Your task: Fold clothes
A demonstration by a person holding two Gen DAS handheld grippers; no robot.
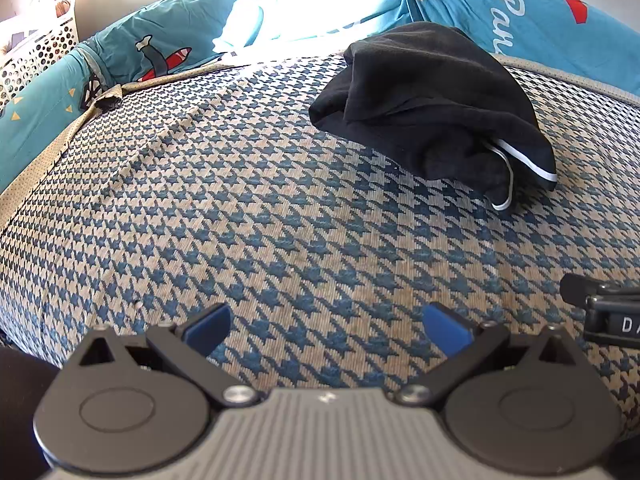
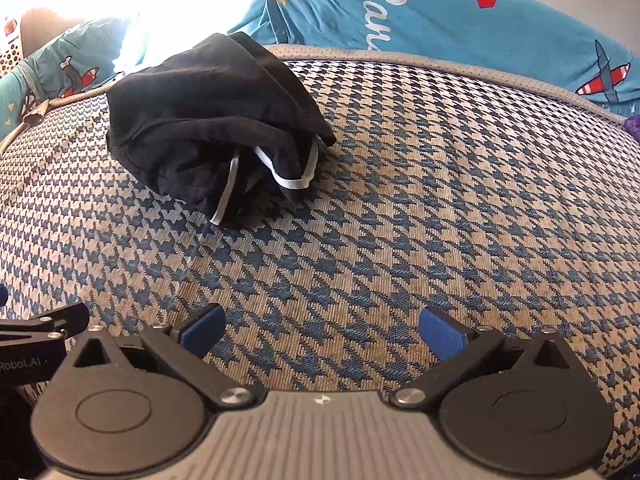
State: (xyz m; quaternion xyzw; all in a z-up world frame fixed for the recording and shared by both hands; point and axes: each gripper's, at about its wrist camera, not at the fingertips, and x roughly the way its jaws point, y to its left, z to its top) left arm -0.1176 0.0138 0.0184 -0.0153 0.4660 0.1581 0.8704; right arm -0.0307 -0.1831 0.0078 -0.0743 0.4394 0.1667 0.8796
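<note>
Bed surface: houndstooth cover (image 1: 248, 184), blue on beige, woven texture, fills most of both views. Beige dotted edging (image 1: 44, 152) runs along its far and left border; same edging in the right wrist view (image 2: 460, 66). Behind it, teal bedding (image 1: 132, 44) printed with red-and-white planes and small yellow triangles. A second teal piece (image 2: 440, 12) at back right carries white script lettering, partly cut off, plus a red shape and another plane print. White perforated basket (image 1: 36, 52) at far left, contents unclear. Small purple item (image 2: 634, 126) at right edge, too little showing to identify. Back centre overexposed by strong light.
</note>
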